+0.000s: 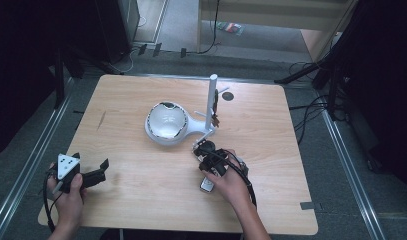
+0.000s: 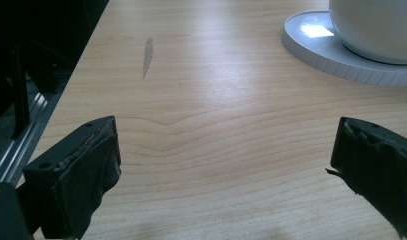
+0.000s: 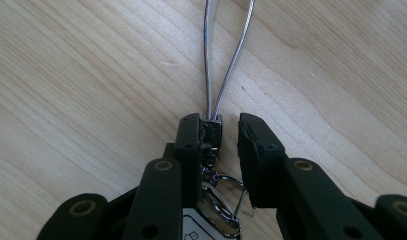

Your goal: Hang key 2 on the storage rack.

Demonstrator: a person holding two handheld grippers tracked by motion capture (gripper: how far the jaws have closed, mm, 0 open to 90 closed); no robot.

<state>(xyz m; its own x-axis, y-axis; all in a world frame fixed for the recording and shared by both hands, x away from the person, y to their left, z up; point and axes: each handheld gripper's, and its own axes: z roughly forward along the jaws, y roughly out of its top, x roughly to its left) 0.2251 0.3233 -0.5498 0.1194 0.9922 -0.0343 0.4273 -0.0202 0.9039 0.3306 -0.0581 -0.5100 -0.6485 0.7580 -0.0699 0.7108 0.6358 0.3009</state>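
Note:
A bunch of keys lies on the wooden table: a key fob, a metal ring and a thin grey strap loop ending in a small dark clasp. My right gripper points down over it with its jaws narrow around the clasp. The left pad touches the clasp, while a small gap shows on the right pad's side. My left gripper rests low at the table's left front, wide open with bare wood between its jaws.
A white bowl on a round white base stands mid-table, joined to an upright white post with small hooks. The table's left edge drops to a metal rail. Cables lie on the floor around the table.

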